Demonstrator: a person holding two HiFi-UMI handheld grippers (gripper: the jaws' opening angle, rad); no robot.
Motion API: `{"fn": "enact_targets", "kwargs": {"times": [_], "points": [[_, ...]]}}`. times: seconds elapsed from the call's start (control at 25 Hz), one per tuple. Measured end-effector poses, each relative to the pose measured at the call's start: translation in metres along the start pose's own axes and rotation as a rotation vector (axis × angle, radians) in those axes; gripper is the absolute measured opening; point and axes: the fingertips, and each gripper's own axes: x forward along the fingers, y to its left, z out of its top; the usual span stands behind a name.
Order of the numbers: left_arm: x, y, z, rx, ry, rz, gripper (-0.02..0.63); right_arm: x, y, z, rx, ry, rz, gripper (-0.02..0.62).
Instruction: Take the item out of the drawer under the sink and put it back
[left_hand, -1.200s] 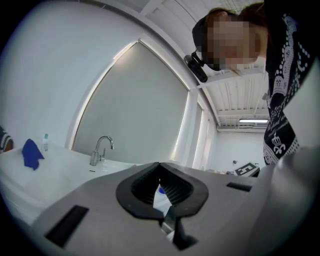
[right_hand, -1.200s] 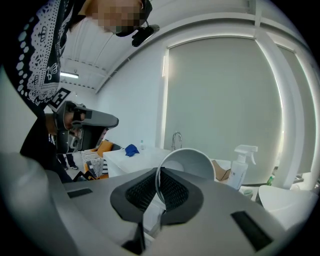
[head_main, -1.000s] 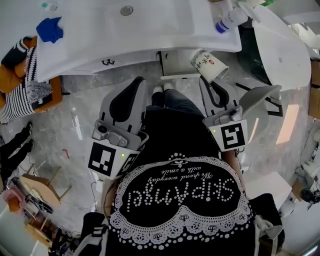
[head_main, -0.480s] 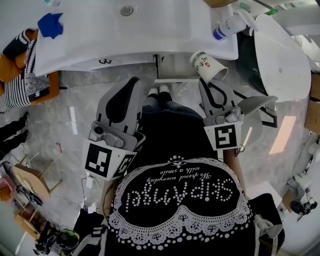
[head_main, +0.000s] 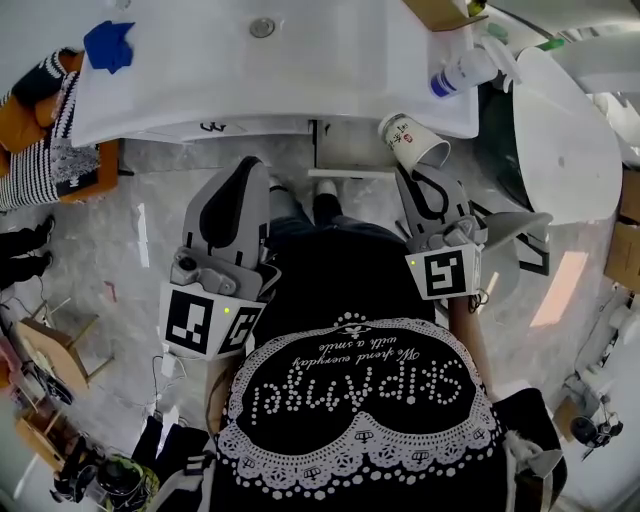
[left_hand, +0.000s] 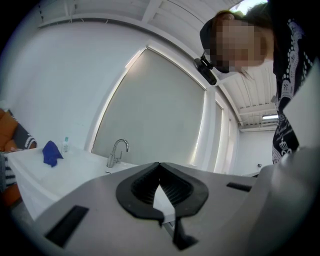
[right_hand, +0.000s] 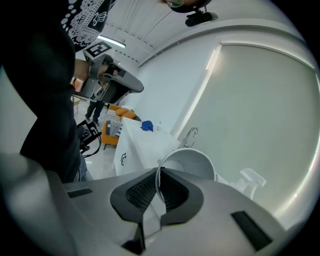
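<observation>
A white paper cup (head_main: 414, 140) with red print lies tilted on its side in the air, mouth toward the lower right, in front of the white sink cabinet (head_main: 190, 128). My right gripper (head_main: 415, 172) is shut on its rim. In the right gripper view the rim of the cup (right_hand: 192, 164) runs between the black pads (right_hand: 145, 189). Just left of the cup, a drawer (head_main: 352, 150) seems pulled out under the sink counter. My left gripper (head_main: 250, 168) hovers level over the floor at the left, shut and empty. In its own view the left gripper (left_hand: 159, 165) shows its jaws meeting at the tips.
On the counter lie a blue cloth (head_main: 108, 45), a spray bottle (head_main: 465, 70) and a cardboard box (head_main: 440, 12). A large white fixture (head_main: 565, 125) stands at the right. An orange seat with striped fabric (head_main: 45, 165) stands at the left. The person's feet (head_main: 325, 187) are below the drawer.
My right gripper has rolled and sunk slightly with the cup still in it. The left gripper has turned a little and stayed in place.
</observation>
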Motion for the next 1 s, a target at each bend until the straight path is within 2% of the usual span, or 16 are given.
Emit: {"fn": "enact_targets", "kwargs": {"times": [0.44, 1.0], "points": [[-0.004, 0.018, 0.004, -0.005, 0.008, 0.036, 0.005, 0.028, 0.019, -0.010, -0.155, 0.053, 0.083, 0.025], [-0.016, 0.017, -0.001, -0.006, 0.005, 0.079, 0.005, 0.052, 0.034, -0.049, -0.175, 0.101, 0.183, 0.025]]}}
